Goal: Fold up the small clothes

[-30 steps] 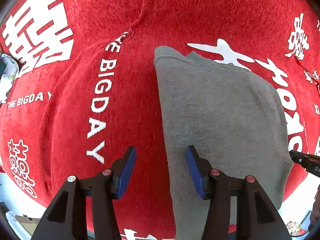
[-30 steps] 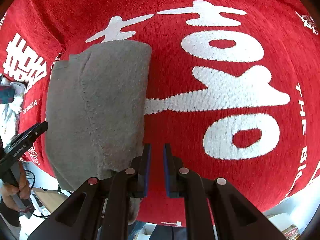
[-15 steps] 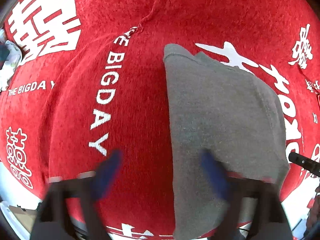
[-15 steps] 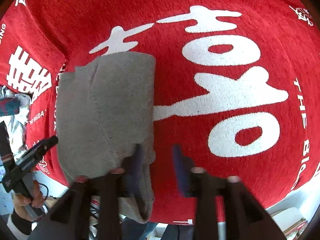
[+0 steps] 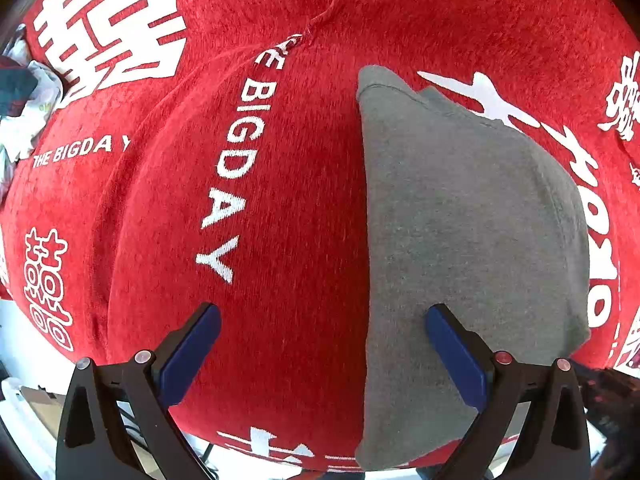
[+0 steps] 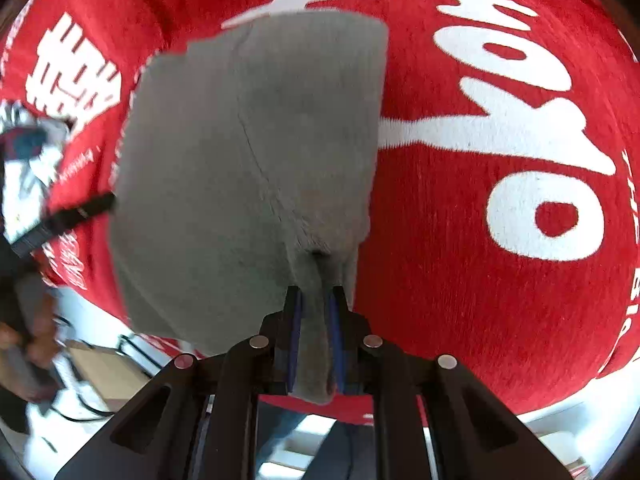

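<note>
A folded grey garment (image 5: 472, 232) lies on the red cloth-covered table (image 5: 288, 200). My left gripper (image 5: 320, 344) is wide open above the near edge, its right finger over the garment's left edge and its left finger over bare red cloth. In the right wrist view the grey garment (image 6: 248, 152) fills the left centre, and my right gripper (image 6: 316, 304) is shut on its near right corner, with a fold of grey fabric pinched between the blue pads. The left gripper's tip (image 6: 64, 220) shows at the garment's far side.
The red cloth has large white characters and the words THE BIGDAY (image 5: 236, 168). A pile of other clothes (image 5: 20, 104) lies at the far left. The table's near edge (image 6: 560, 408) runs along the bottom, with floor and boxes below.
My right gripper moved left onto the garment's near corner, opened, then shut on it. My left gripper opened wider and moved slightly left.
</note>
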`<control>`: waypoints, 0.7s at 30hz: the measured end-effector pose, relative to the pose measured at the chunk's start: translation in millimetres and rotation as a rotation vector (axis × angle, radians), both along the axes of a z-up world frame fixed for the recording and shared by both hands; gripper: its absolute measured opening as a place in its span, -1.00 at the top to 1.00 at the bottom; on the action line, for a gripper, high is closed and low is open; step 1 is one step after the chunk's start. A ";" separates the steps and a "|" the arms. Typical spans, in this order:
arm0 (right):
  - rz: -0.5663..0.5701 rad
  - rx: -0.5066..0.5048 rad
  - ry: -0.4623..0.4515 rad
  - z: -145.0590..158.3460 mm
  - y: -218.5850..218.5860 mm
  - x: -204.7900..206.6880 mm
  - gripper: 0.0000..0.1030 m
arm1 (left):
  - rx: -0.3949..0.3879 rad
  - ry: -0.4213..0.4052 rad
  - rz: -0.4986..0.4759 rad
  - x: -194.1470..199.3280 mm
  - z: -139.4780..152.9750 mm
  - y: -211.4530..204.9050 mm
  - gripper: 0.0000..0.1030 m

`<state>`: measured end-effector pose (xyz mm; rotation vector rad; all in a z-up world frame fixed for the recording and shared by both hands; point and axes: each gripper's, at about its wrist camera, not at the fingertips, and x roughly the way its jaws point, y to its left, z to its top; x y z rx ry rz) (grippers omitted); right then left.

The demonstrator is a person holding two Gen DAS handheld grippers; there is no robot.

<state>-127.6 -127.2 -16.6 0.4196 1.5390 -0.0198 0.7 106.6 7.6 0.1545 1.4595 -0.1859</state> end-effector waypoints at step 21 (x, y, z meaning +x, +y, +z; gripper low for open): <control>-0.182 -0.001 -0.007 65.4 -22.4 -2.7 0.68 | 0.038 0.051 -0.055 -15.4 31.1 -1.7 -1.00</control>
